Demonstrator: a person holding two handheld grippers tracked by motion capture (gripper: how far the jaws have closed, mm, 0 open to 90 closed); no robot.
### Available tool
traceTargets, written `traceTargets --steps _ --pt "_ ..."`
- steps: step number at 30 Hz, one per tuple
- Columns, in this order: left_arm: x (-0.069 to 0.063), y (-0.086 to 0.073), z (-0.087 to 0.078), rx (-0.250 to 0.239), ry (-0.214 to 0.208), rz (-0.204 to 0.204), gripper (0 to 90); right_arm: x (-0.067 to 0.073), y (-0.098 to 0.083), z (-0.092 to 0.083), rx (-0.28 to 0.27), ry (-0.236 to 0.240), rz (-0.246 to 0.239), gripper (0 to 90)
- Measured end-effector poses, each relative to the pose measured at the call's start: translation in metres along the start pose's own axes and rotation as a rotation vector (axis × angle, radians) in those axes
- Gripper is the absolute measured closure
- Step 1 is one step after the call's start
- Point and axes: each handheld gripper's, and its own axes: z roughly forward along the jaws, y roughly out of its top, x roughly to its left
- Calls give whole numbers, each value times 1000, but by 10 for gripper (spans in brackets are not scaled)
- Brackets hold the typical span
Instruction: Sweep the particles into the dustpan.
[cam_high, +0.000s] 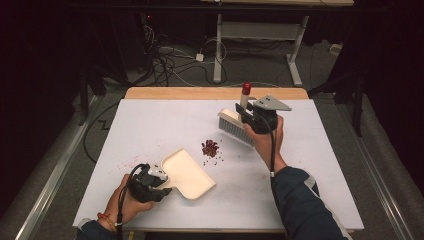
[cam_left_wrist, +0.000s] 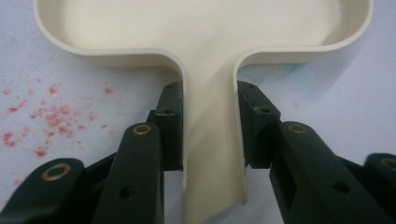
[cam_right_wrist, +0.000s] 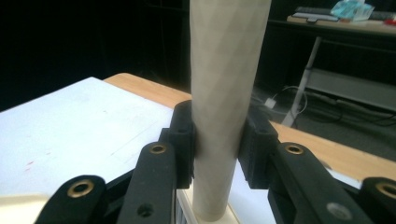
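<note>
A cream dustpan (cam_high: 187, 175) lies flat on the white table, its mouth turned toward a small heap of dark red beans (cam_high: 210, 148). My left gripper (cam_high: 161, 181) is shut on the dustpan's handle (cam_left_wrist: 212, 154), one pad on each side. A hand brush (cam_high: 235, 127) with pale bristles and a red-tipped handle hangs tilted just right of and beyond the beans. My right gripper (cam_high: 246, 114) is shut on the brush handle (cam_right_wrist: 223, 107), which stands upright between its jaws.
Red crumbs (cam_left_wrist: 46, 116) stain the table left of the dustpan handle. A bare wooden strip (cam_high: 215, 93) runs along the table's far edge. Beyond it are cables (cam_high: 170, 60) on the floor and the white legs of a desk (cam_high: 260, 35).
</note>
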Motion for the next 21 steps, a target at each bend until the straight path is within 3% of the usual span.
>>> traceTargets --steps 4,7,9,15,21 --pt "-1 1 1 9 -3 -14 640 9 -3 11 10 10 -23 705" --pt "1 1 3 17 -6 -22 640 21 -6 19 25 38 -84 705" --pt "1 1 3 12 -2 -29 640 26 -10 20 1 83 -71 706" --pt "5 4 3 0 14 -48 639 36 -14 18 -1 166 -59 702" --pt "10 10 4 22 23 -33 640 51 -17 15 -7 195 -64 699"
